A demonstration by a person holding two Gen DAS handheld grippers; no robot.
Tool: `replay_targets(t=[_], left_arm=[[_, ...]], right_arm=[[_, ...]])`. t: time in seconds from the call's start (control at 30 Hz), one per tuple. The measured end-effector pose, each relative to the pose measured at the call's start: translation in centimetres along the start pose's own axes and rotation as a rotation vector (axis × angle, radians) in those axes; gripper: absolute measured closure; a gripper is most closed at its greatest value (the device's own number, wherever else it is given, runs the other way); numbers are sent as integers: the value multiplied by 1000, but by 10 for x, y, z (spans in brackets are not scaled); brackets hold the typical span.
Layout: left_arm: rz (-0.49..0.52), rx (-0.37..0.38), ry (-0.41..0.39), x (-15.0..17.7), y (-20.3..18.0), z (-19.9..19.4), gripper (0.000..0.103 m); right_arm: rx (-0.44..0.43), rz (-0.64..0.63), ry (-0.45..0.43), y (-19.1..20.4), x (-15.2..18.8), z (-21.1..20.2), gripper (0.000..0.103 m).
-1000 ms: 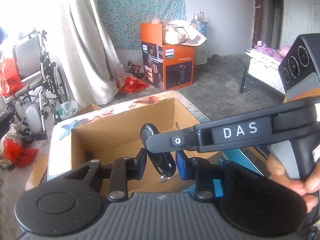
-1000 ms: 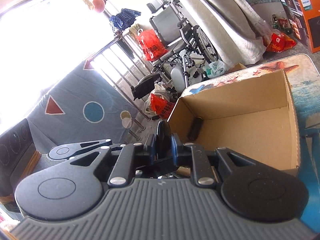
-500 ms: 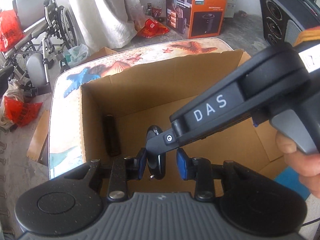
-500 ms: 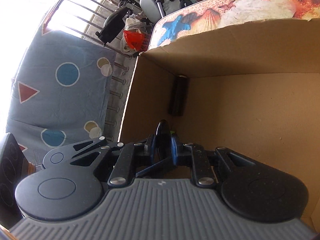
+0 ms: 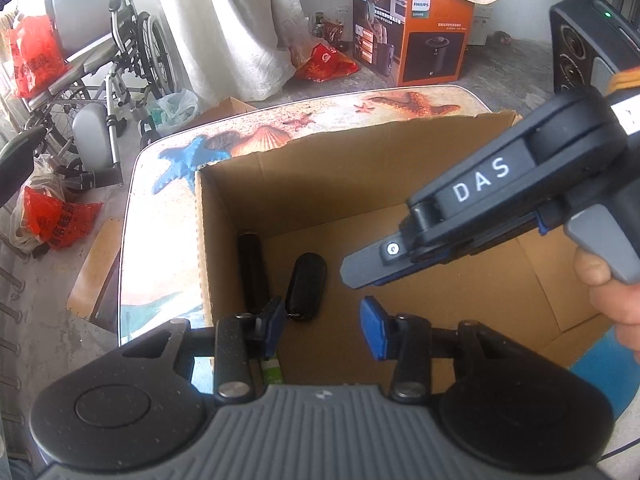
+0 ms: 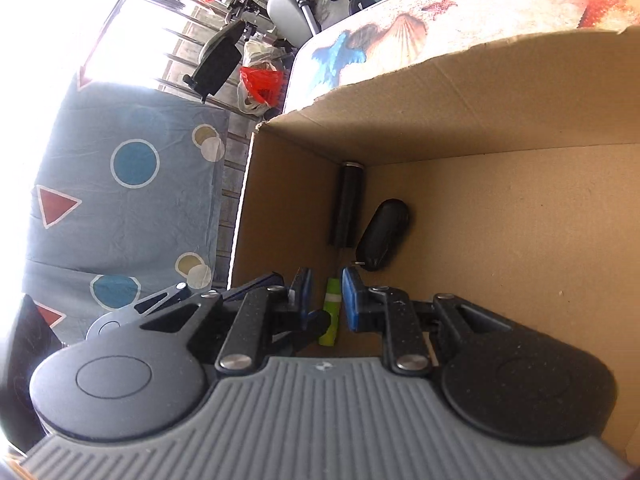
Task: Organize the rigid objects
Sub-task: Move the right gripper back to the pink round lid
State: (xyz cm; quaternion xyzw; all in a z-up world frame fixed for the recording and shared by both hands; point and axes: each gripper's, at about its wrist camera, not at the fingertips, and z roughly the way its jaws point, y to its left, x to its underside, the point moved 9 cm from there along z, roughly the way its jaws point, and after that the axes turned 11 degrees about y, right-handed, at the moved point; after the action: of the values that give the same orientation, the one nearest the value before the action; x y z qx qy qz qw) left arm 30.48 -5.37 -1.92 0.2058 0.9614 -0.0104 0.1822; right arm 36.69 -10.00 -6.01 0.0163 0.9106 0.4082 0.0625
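— Right, how does the left gripper stand?

— Its blue-padded jaws are spreading, and nothing sits between them. It points down into the open brown cardboard box.

— And the right gripper?

— Its jaws are parting too, but only to a narrow gap, and they grip nothing. The left camera shows it reaching in over the box from the right. A person's hand is on its grey trigger, and white letters on its arm read "DAS".

— Where are the task's things?

— On the box floor, by the left wall. A black cylinder lies along that wall. A black oval key fob lies flat just beside it, and its near end comes close to the left gripper's left pad. A green-and-white stick lies nearer the cameras, seen through the right gripper's gap. I cannot read any label on it.

— What is outside the box?

— The box stands on a table with a seaside print of starfish and shells. Behind it on the floor is an orange carton marked "PHILIPS" with smaller print too fine to read. A wheelchair stands at the left with red plastic bags around it; their printing is illegible.
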Motion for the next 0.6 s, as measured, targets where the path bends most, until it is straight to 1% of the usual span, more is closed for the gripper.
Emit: replay_targets(t=[0.1,0.2,0.27,0.4,0.47,0.57,0.6], left_arm=[[-3,14,-60,7,-4,-26,59],[-5,39,-122,20,-11,-54,56],[-7,64,-166,32,-18,-74,55],[-10,110,-211,63,-37,-97,55],[1,132,-220,80,-49,-101,54],[32,167,-224,108,-70,-96,45],[49,177,-216,119,-78,-91,43]], right_arm=[[2,-42,-56,4,20,-33,85],[10,-92,-123,8,50,-69,85],[14,-119,-173,7,74,-94,85],[-4,-144,-264,0,127,-133,85],[10,-160,-304,-5,152,-142,84],[51,-178,-345,-16,187,-140,81],[69,-182,-348,-22,201,-134,78]])
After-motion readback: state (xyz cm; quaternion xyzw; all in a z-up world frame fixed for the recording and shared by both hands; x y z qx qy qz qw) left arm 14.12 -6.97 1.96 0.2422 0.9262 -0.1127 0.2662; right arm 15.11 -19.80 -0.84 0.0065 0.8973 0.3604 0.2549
